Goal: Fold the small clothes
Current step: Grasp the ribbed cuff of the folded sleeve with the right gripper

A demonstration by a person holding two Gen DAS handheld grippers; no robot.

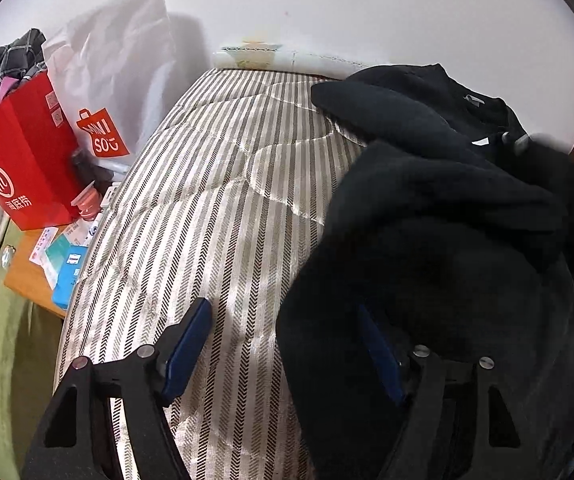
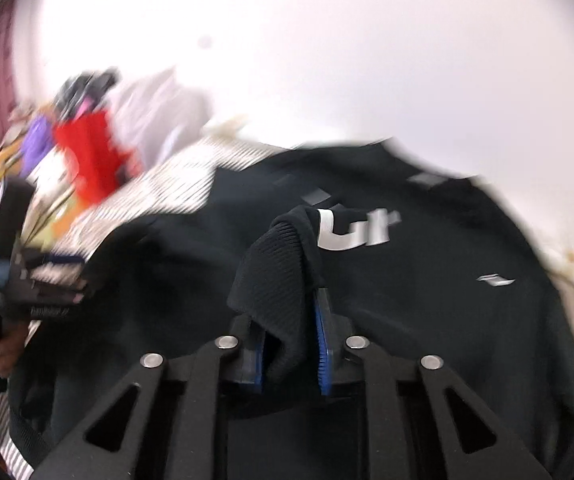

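A black sweatshirt lies bunched on the right side of a striped mattress. My left gripper is open just above the mattress; its right finger is partly covered by the black cloth, and nothing is held between the pads. In the blurred right wrist view the sweatshirt shows white lettering. My right gripper is shut on a ribbed cuff of the sweatshirt and holds it up in front of the body of the garment. The left gripper also shows there at far left.
A red paper bag, a white Miniso bag and small boxes crowd a wooden bedside table left of the mattress. A white wall runs behind. A green cover hangs at lower left.
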